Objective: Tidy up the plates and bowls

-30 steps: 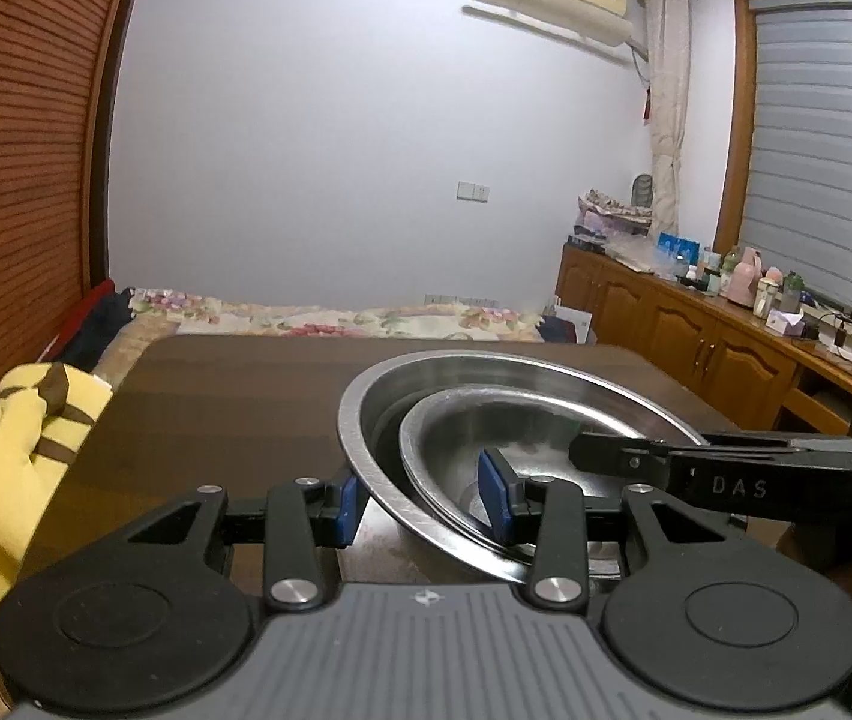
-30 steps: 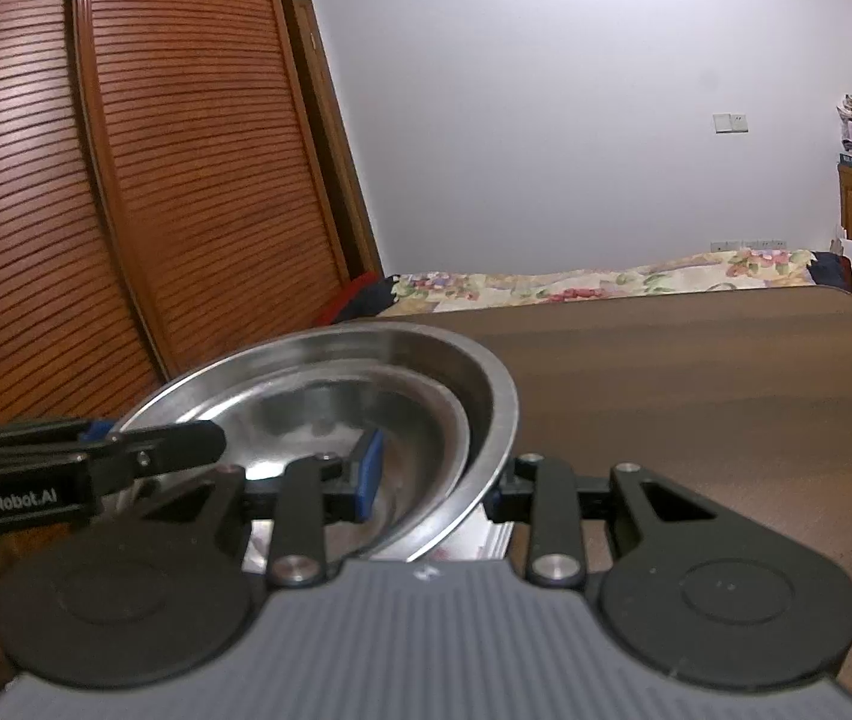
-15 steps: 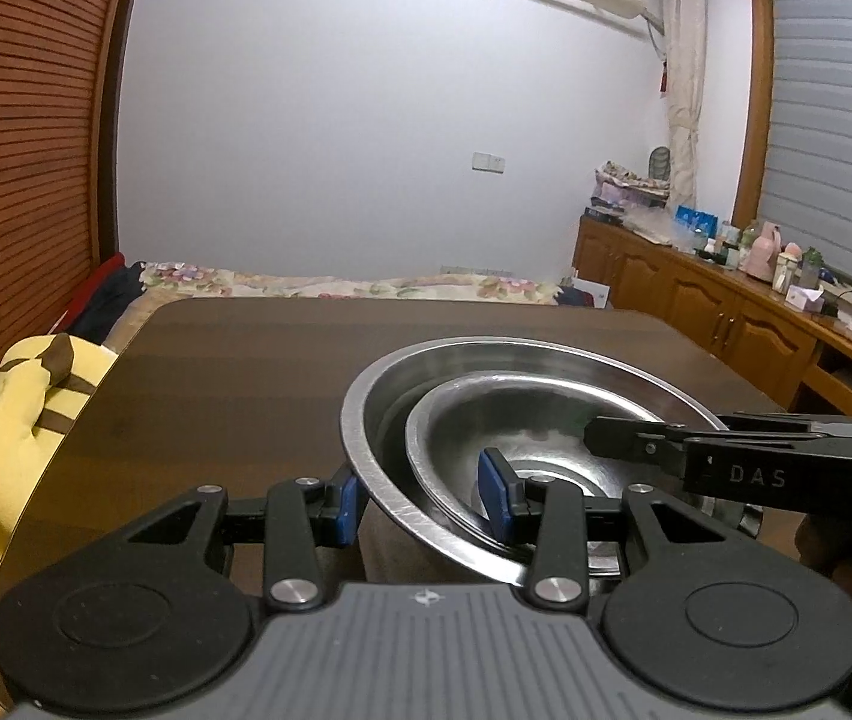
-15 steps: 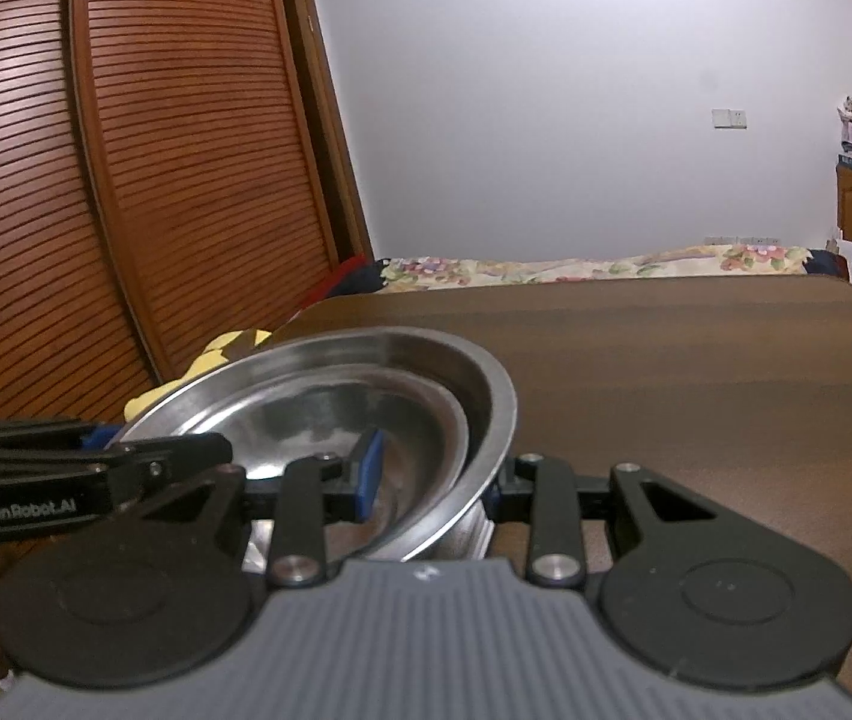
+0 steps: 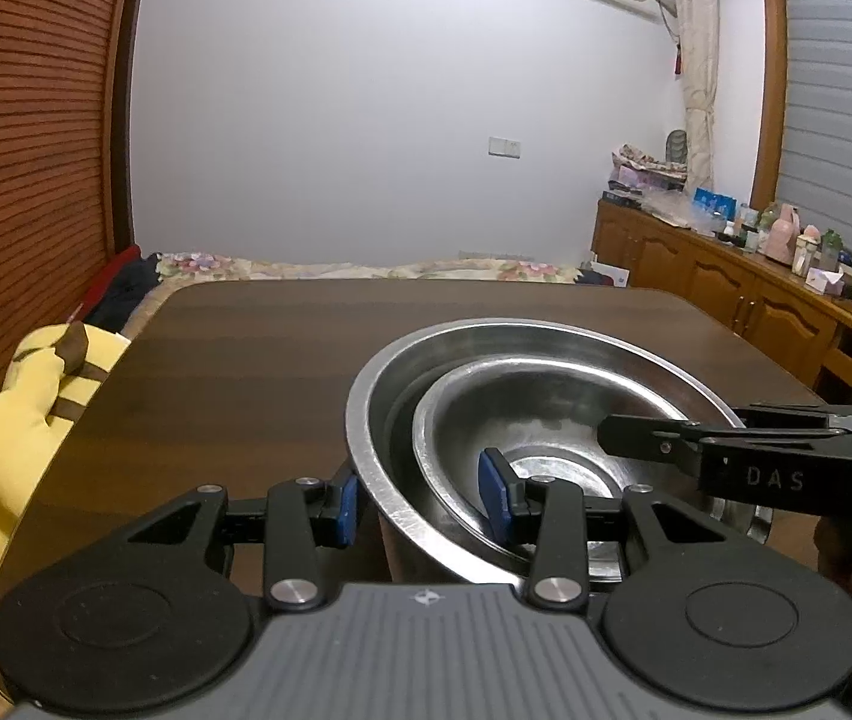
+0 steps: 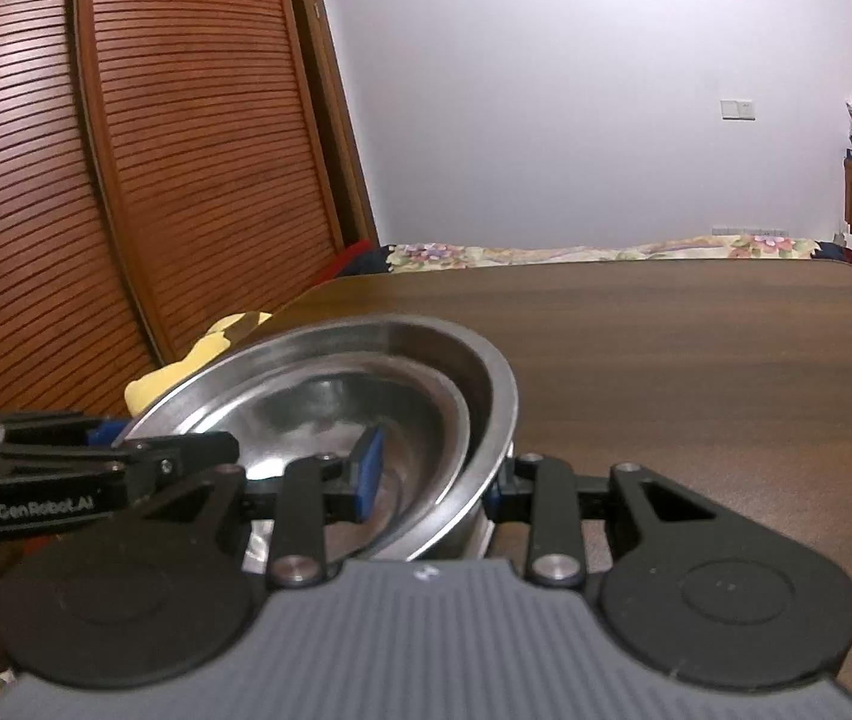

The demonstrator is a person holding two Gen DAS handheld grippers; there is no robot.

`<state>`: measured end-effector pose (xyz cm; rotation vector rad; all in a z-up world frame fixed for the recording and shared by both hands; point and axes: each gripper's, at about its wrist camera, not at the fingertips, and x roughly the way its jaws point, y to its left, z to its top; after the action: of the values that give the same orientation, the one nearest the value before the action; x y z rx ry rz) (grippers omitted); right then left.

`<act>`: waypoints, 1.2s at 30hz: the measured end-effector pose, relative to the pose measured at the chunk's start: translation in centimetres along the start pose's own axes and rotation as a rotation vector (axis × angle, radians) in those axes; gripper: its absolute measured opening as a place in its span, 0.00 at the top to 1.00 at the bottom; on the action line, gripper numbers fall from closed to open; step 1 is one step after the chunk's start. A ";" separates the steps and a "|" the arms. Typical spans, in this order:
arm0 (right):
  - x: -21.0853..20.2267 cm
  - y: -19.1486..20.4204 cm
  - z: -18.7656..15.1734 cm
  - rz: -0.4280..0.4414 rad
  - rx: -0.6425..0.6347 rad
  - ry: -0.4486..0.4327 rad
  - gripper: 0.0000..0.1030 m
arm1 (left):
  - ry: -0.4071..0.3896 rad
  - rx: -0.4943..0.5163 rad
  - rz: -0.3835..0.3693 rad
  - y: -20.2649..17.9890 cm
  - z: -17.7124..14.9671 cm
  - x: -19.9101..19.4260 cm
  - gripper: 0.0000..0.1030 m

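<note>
Steel bowls sat nested, a smaller bowl [image 5: 522,414] inside a larger bowl [image 5: 366,414], mouths facing up and tipped slightly; being round, they had no long axis. They sat at the near edge of a dark wooden table [image 5: 258,354]. The left gripper [image 5: 420,501] was clamped across both rims on one side, and the right gripper [image 6: 435,480] clamped the opposite rim. The step looked like carrying the stack two-handed. The next move would call for keeping both hands level and setting it down together.
</note>
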<state>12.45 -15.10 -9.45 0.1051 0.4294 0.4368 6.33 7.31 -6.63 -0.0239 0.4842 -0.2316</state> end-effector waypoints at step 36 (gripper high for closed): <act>-5.7 -0.7 1.1 -0.143 -0.029 -0.140 0.00 | -0.069 0.036 0.112 -3.1 1.6 -4.2 0.00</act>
<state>8.52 -18.15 -6.46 0.0757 0.2906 0.2924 2.78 5.22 -2.99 0.0304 0.4112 -0.1293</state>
